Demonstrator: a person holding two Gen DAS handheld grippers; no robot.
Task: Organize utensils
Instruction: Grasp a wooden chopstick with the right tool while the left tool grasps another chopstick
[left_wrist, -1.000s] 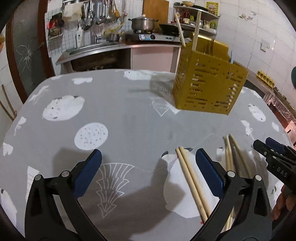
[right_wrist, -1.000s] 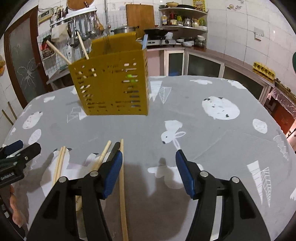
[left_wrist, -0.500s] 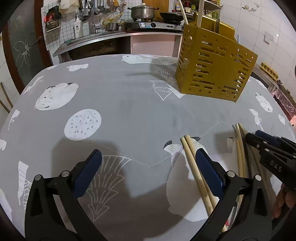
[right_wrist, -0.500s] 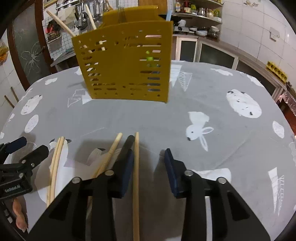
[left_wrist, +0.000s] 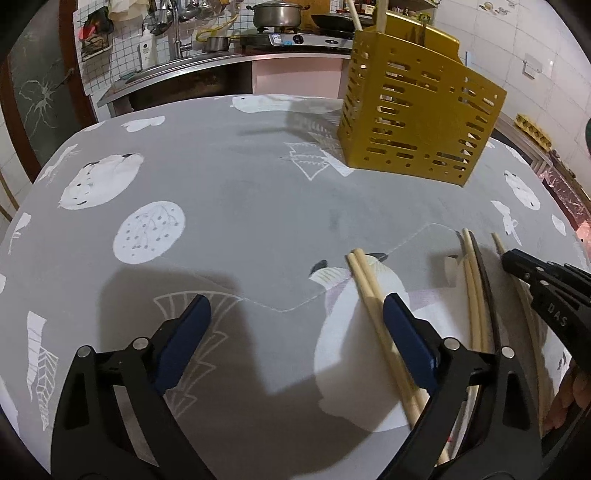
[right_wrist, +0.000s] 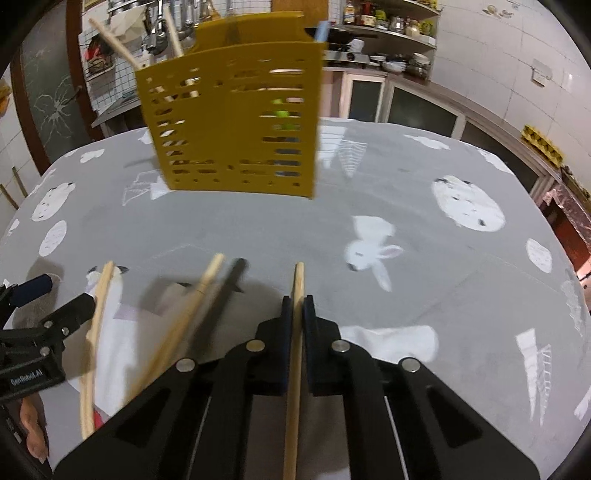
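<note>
A yellow slotted utensil holder (left_wrist: 417, 110) (right_wrist: 236, 122) stands at the back of the table with chopsticks sticking out of its top. My right gripper (right_wrist: 297, 299) is shut on one wooden chopstick (right_wrist: 298, 277), which runs straight between its blue pads. To its left a light chopstick (right_wrist: 207, 280) and a dark one (right_wrist: 232, 277) lie on the cloth. My left gripper (left_wrist: 295, 302) hovers wide above the cloth, its jaws closing. A pair of wooden chopsticks (left_wrist: 365, 273) lies just inside its right finger, untouched.
A grey patterned cloth (left_wrist: 221, 184) covers the round table. A kitchen counter with a sink and a pot (left_wrist: 275, 13) runs behind it. Shelves of jars (right_wrist: 391, 22) and cabinets line the right wall. A person's hand (left_wrist: 576, 391) shows low at the right.
My right gripper has shut on the chopstick that lay beside its left finger and tipped down. The left gripper has tilted down too, so the holder now sits higher in view.
</note>
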